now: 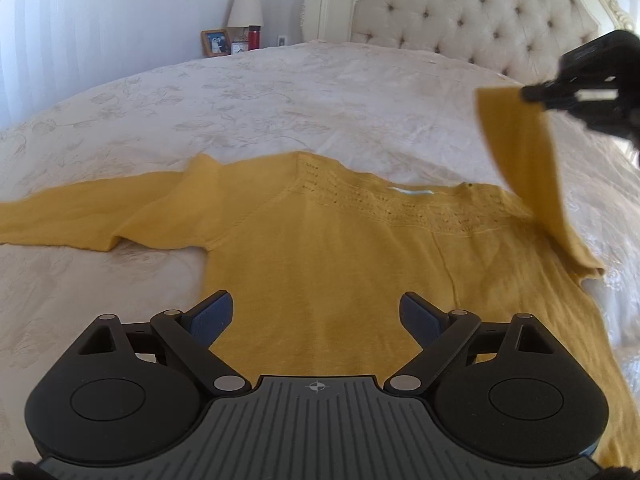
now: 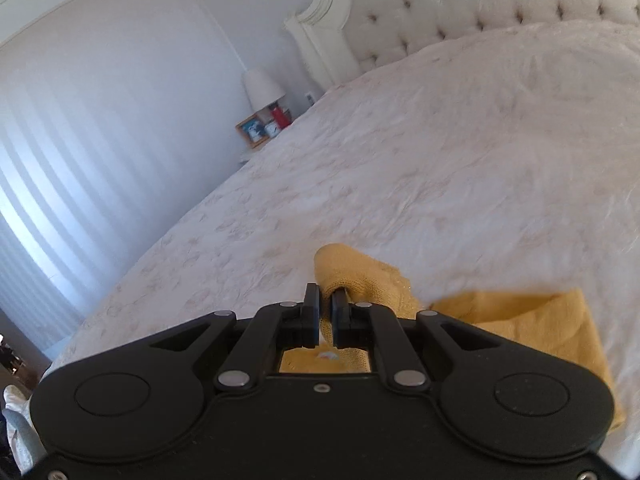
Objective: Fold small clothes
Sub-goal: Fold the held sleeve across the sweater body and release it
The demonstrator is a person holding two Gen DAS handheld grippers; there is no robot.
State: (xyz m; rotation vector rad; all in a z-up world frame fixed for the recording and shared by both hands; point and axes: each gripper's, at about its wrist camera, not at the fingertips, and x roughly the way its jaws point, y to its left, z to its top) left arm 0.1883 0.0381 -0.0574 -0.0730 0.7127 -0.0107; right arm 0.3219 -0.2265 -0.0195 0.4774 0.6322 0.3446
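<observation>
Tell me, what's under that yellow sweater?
The yellow sweater lies flat on the cream bedspread, which shows all around it. Anything beneath the fabric is covered and cannot be seen.

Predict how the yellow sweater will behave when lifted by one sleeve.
Probably floppy: the sleeve held by the right gripper hangs limp. Likely light, since the sweater lies thin and flat. The knit may stretch.

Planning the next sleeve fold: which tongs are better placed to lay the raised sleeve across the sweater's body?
Right. The right tongs are shut on the lifted sleeve; the left tongs hover open over the yellow sweater, holding nothing.
</observation>
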